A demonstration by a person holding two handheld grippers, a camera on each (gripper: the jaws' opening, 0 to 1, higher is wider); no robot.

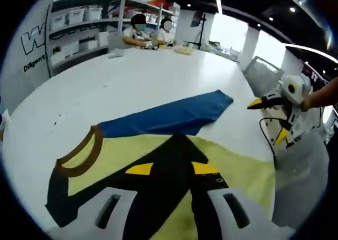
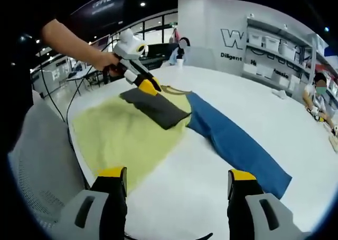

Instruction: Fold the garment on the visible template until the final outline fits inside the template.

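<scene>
- The garment (image 2: 132,129) lies flat on the white worktop (image 2: 222,192), in front of both your grippers. It is a yellow shirt with a blue sleeve (image 2: 237,145) stretched out to the side and a brown collar (image 1: 79,155).
- I cannot make out a template outline anywhere on the worktop, so please check it yourself.
- Your left gripper (image 2: 150,84) holds the black sleeve (image 2: 156,108) at its end, with the jaws pressed together on the cloth. The sleeve lies folded in over the yellow body.
- In the left gripper view the black cloth runs up between the two jaws, which agrees with this.
- Your right gripper (image 2: 177,184) is spread and holds nothing. It hovers near the edge of the worktop, and the blue sleeve is ahead of it, a little to its right.
- I judge the step in hand to be the first sleeve fold, on the black side, which is nearly finished.
- Next, I think you should release the black sleeve and smooth it.
- Then bring the right gripper forward to the far end of the blue sleeve, pinch it there, and carry it over the yellow body.
</scene>
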